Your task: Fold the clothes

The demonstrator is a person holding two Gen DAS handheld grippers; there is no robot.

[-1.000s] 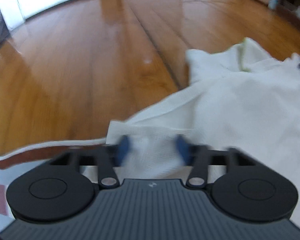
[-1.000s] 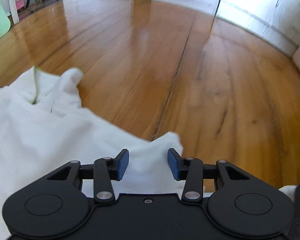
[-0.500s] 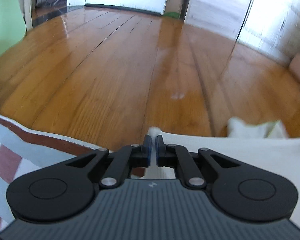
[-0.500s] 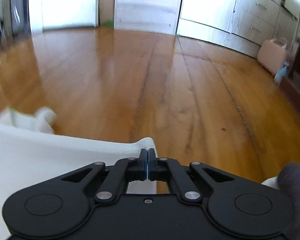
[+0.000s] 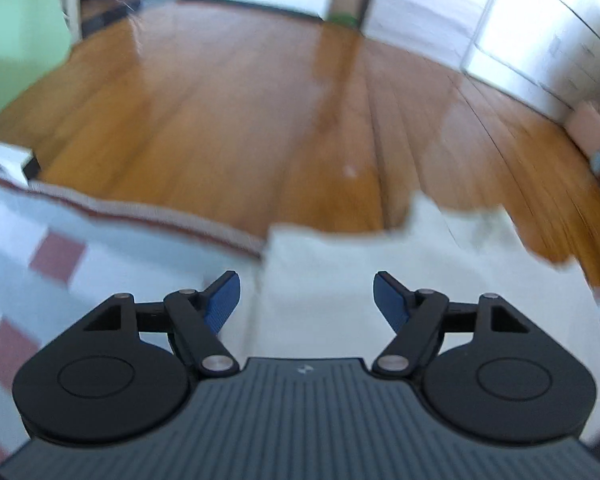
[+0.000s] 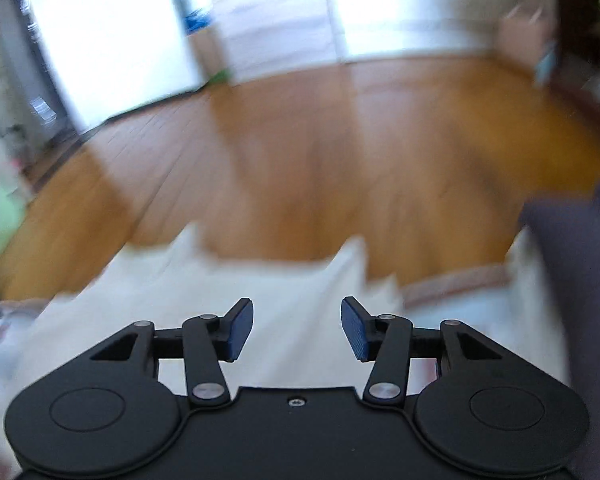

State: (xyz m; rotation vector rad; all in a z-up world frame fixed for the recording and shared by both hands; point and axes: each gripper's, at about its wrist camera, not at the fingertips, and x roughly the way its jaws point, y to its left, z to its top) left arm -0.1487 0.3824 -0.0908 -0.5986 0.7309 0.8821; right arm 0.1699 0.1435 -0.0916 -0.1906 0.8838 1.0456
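A white garment (image 5: 380,272) lies flat below me, partly on a checked cloth and partly over the wooden floor. My left gripper (image 5: 306,300) hovers over its near left part; its jaws are opening and nothing is between the blue pads. In the right wrist view the same white garment (image 6: 228,292) spreads under my right gripper (image 6: 297,330), whose jaws are also opening with nothing pinched. Both views are blurred by motion.
A checked white-and-red cloth with a red-brown border (image 5: 60,248) lies under the garment's left side. A dark grey fabric (image 6: 580,280) fills the right edge of the right wrist view. Wooden floor (image 5: 260,120) stretches ahead to bright doorways and white cabinets (image 5: 560,40).
Half a second ago both grippers were shut on the garment's edge. Now both have let go, opened and lifted back, and the garment lies laid out below.
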